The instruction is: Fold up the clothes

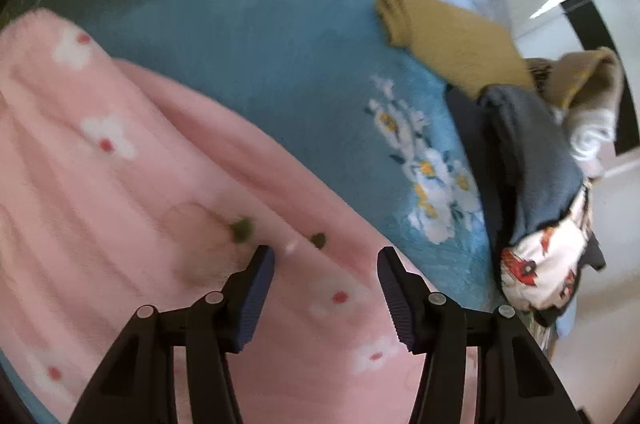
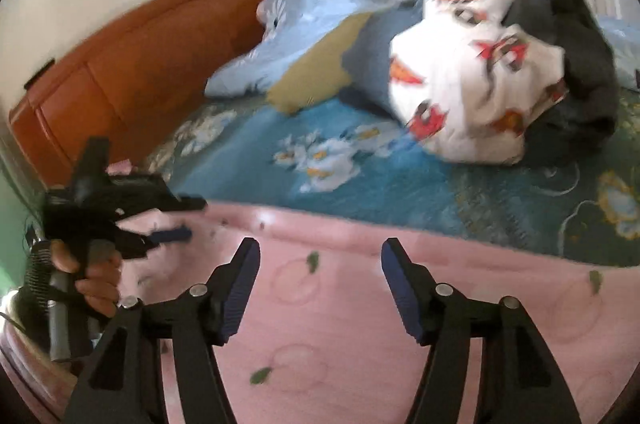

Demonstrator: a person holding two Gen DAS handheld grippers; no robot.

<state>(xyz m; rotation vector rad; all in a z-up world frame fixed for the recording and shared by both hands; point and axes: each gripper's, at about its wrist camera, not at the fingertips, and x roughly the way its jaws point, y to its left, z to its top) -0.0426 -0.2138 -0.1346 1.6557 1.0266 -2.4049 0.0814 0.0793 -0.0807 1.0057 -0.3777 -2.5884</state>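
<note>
A pink garment with white flowers and small green leaf marks lies spread on the blue floral bedspread. In the left wrist view my left gripper hangs over the pink cloth, open, with nothing pinched between its blue pads. From the right wrist view the same pink garment fills the foreground. My right gripper stands open above it, its pads apart from the cloth. Further left, a hand holds the left gripper near the garment's far edge.
A pile of unfolded clothes lies on the bed: a white piece with red print, a dark grey one and a mustard one. A light blue quilt lies by the wooden headboard.
</note>
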